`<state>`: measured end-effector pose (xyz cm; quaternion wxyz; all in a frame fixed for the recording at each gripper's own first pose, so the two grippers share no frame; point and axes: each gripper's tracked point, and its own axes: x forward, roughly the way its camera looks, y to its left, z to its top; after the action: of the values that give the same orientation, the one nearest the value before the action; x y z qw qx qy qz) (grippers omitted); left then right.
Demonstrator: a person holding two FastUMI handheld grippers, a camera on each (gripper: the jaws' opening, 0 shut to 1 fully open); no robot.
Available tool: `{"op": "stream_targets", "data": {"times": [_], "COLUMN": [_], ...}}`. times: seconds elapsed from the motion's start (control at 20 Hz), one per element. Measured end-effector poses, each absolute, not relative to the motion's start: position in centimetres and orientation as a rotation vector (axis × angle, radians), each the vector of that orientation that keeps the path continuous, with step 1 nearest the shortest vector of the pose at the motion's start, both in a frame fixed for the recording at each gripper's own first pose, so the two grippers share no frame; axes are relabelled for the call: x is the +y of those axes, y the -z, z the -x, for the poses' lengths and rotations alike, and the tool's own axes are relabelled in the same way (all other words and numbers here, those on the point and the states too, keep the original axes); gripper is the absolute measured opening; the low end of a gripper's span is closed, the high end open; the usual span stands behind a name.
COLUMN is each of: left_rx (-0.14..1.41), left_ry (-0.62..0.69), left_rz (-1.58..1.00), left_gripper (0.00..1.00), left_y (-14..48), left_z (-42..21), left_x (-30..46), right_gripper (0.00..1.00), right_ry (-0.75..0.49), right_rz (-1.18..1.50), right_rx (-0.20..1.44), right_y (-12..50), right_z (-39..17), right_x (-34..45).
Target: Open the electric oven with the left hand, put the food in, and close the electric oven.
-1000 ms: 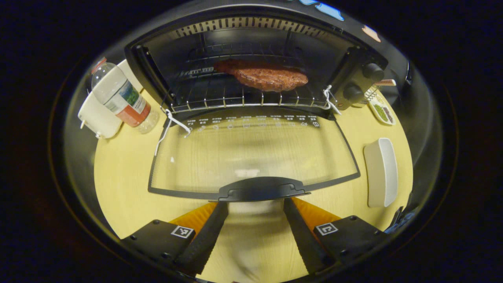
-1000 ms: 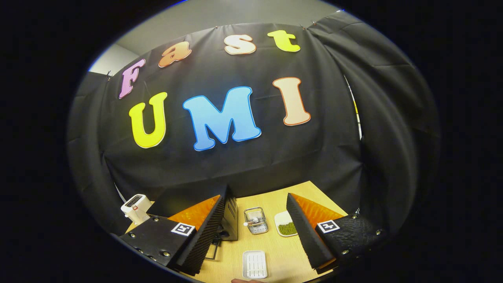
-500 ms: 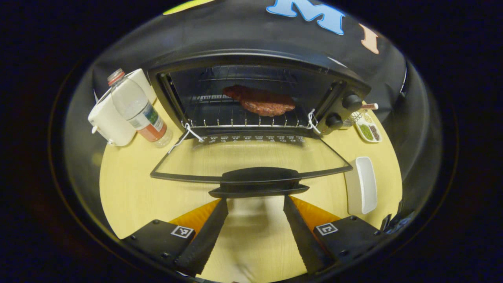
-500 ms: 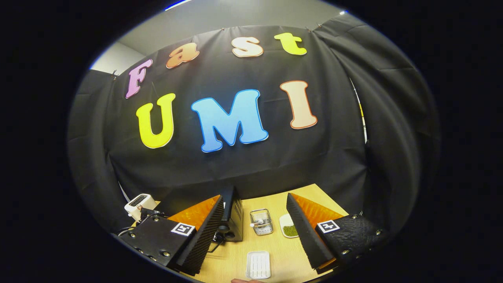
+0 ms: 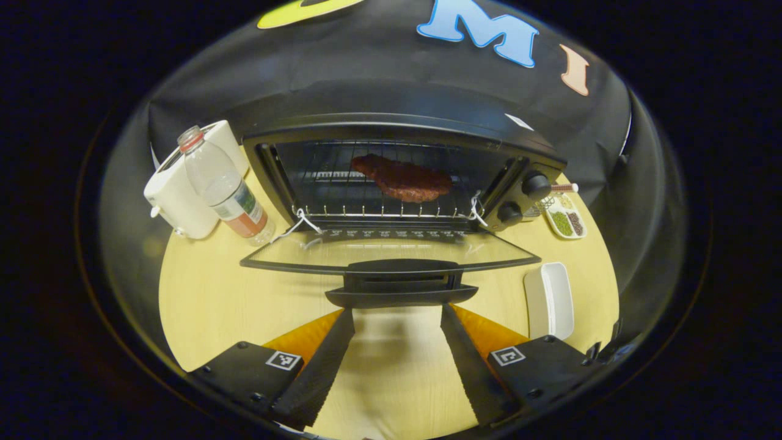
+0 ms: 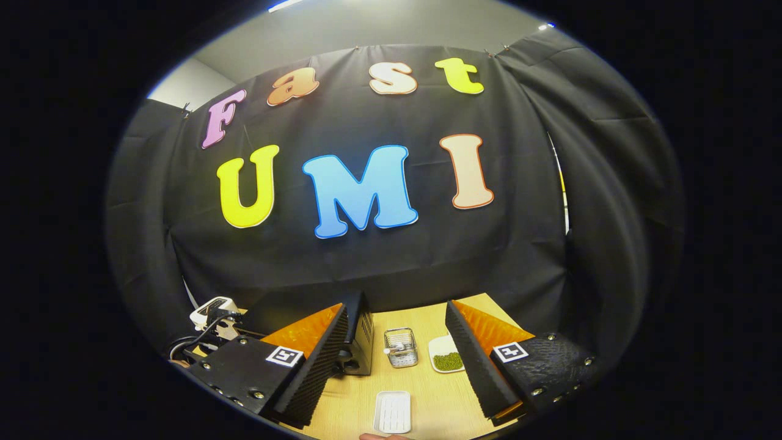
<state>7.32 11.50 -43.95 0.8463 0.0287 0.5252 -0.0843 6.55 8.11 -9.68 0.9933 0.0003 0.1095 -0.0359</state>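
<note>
Pale wood is lying under everything, the tabletop (image 5: 201, 305) carrying the black electric oven (image 5: 397, 165) at its far side, and you are looking straight into it from the left gripper view. Its glass door (image 5: 391, 252) is hanging down flat toward you, with the door handle (image 5: 400, 287) sitting just beyond your left tongs (image 5: 397, 360), whose fingers are spread wide and gripping nothing. A white appliance (image 5: 177, 189) and a water bottle (image 5: 223, 189) are standing just left of the oven, and a white tray (image 5: 550, 299) is lying empty near its right. The food (image 5: 403, 177), a brown slab of meat, is resting on the wire rack (image 5: 366, 205) inside the cavity, so you are judging the loading done and the closing step in hand. Next you are likely needing to bring the left tongs under or onto the handle and swing the door up until it is seating shut. In the right gripper view your right tongs (image 6: 397, 360) are also gaping, empty, held above the tabletop.
</note>
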Motion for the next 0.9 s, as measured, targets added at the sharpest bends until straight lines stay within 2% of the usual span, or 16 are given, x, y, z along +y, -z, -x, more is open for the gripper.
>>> {"op": "stream_targets", "data": {"times": [0.2, 0.25, 0.4, 0.45, 0.9], "left_rx": [1.096, 1.091, 1.083, 1.081, 1.036], "left_ry": [0.170, 0.170, 0.171, 0.171, 0.166], "left_rz": [-0.028, -0.027, -0.032, -0.029, -0.020], "left_gripper": [0.97, 1.00, 1.00, 0.97, 0.99], "left_y": [43.5, 43.4, 43.1, 42.9, 41.6], "left_z": [-7.6, -7.6, -7.9, -8.0, -9.6], "left_x": [11.4, 11.4, 11.3, 11.3, 11.2], "right_gripper": [0.98, 0.97, 0.98, 0.98, 0.98], "right_ry": [0.072, 0.071, 0.073, 0.076, 0.083], "right_rz": [0.033, 0.037, 0.039, 0.038, 0.035], "right_rx": [0.202, 0.202, 0.210, 0.214, 0.232], "right_y": [9.1, 9.1, 9.2, 9.3, 9.8], "right_z": [-6.2, -6.2, -6.1, -6.1, -6.3], "right_x": [7.8, 7.8, 7.5, 7.4, 7.1]}}
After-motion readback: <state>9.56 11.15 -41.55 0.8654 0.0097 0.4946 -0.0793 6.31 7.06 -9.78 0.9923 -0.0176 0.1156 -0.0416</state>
